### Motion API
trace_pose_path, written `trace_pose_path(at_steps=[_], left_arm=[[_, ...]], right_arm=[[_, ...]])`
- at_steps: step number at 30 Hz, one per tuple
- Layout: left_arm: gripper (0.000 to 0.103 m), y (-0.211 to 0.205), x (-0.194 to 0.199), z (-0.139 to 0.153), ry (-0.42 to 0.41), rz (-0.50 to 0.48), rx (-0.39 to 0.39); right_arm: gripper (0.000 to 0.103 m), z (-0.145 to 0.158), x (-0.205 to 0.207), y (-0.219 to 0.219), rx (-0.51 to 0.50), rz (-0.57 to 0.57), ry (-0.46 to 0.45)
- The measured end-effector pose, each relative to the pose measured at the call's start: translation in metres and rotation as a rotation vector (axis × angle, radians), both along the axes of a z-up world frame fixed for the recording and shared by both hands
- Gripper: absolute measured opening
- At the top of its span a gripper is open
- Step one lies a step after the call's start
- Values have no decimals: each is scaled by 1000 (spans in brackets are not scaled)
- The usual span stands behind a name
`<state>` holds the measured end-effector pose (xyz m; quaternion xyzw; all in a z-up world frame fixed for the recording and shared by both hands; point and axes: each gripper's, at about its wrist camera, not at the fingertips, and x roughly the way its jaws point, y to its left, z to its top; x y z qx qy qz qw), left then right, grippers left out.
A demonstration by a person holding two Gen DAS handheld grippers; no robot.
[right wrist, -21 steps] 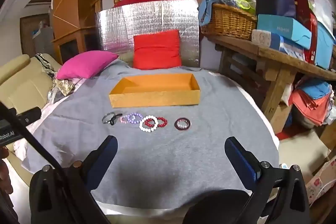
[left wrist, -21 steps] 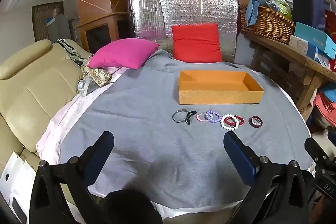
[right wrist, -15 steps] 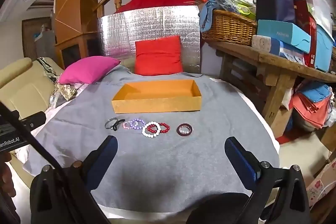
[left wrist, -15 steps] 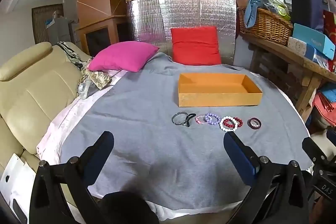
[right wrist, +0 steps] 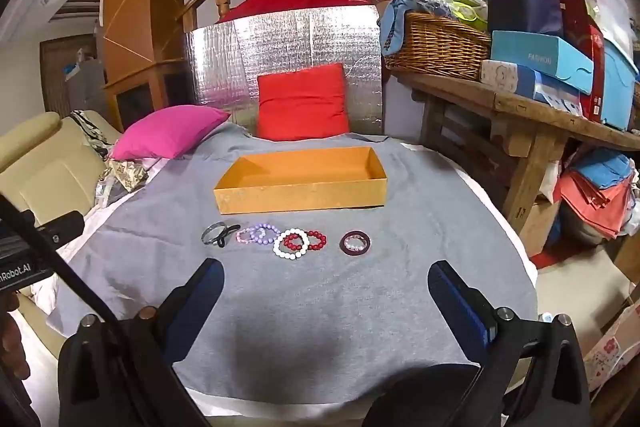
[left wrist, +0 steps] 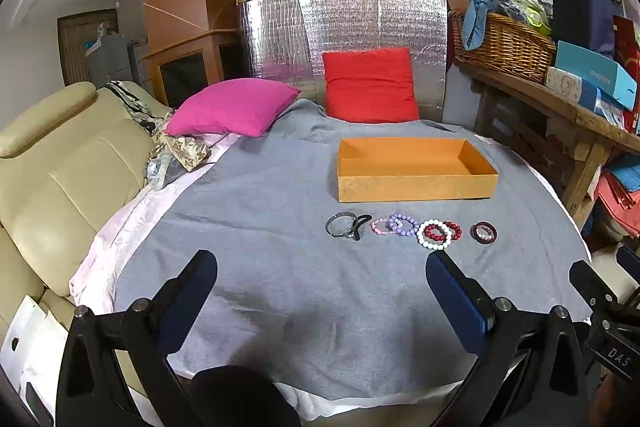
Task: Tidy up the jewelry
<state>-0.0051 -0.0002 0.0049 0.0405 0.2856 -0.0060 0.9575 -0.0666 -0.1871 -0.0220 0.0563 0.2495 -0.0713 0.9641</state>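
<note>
An empty orange tray (left wrist: 416,183) (right wrist: 300,193) sits on the grey cloth. In front of it lies a row of bracelets: a grey metal bangle (left wrist: 340,225) (right wrist: 212,233), a purple bead bracelet (left wrist: 400,225) (right wrist: 262,233), a white bead bracelet (left wrist: 434,235) (right wrist: 290,243) over a red bead one (left wrist: 454,229) (right wrist: 318,239), and a dark maroon ring bracelet (left wrist: 483,231) (right wrist: 355,243). My left gripper (left wrist: 322,277) is open and empty, held back from the row. My right gripper (right wrist: 326,287) is open and empty, also short of the bracelets.
A pink cushion (left wrist: 232,107) and a red cushion (left wrist: 370,85) lean at the back before a silver foil panel (left wrist: 344,23). A cream sofa (left wrist: 52,163) is left. A wooden bench (right wrist: 520,107) with a wicker basket (right wrist: 436,43) and boxes stands right.
Both grippers have tipped slightly so the tray and bracelets sit a little lower in view. Nothing on the cloth has moved and both stay open.
</note>
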Motion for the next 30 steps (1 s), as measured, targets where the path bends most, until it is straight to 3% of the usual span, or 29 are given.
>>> trace_pose_path(at_steps=[30], left_arm=[[103, -4, 4, -10, 20, -4, 8]], right_arm=[[103, -11, 7, -2, 16, -14, 53]])
